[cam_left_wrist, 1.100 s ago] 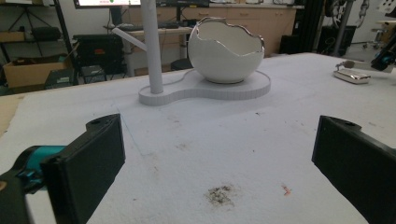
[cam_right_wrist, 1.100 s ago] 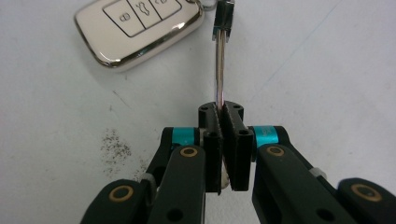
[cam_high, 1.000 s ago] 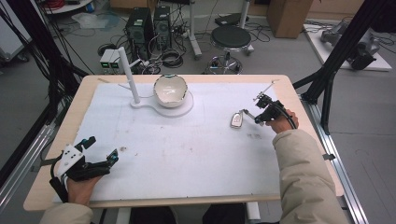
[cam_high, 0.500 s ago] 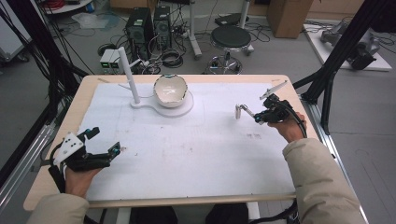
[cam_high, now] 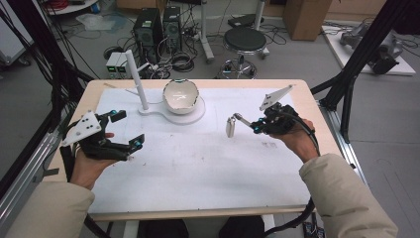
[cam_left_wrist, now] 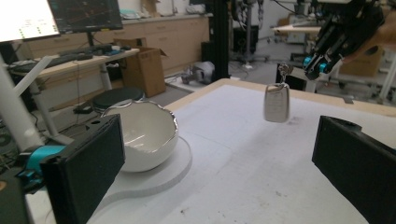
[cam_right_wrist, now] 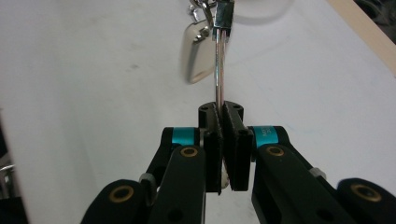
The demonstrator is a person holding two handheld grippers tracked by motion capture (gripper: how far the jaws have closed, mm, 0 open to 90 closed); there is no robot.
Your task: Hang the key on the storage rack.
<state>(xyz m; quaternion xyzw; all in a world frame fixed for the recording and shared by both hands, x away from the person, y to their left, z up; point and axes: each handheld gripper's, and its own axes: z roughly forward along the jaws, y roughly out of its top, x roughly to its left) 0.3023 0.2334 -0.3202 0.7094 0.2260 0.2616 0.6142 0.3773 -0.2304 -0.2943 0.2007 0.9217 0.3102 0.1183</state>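
- High view: my right gripper [cam_high: 255, 125] sits over the right half of the surface [cam_high: 198, 168], fingers clenched on a key [cam_high: 242, 119] with a silvery fob [cam_high: 230, 127] dangling from it, off the mat. The white bowl [cam_high: 181, 95] sits on its stand [cam_high: 190, 115] near the far edge, a white post [cam_high: 136, 79] upright just left of it. My left gripper [cam_high: 126, 130] hovers by the left edge, fingers released and spread. The middle and near part of the surface lie bare between my hands.
- Left gripper view: my two black fingers [cam_left_wrist: 84, 172] stand wide apart with nothing between them. Beyond them, the bowl [cam_left_wrist: 140, 135] is at left on its stand; the fob [cam_left_wrist: 276, 102] hangs above bare mat at right, well apart from the bowl, under the right gripper [cam_left_wrist: 315, 67]. The wooden far edge runs behind it.
- Right gripper view: my fingers [cam_right_wrist: 212, 154] are pressed together on the key's thin shank [cam_right_wrist: 219, 70], which juts straight out; the fob [cam_right_wrist: 198, 53] hangs left of it over plain white surface. The wooden edge cuts the upper right corner.
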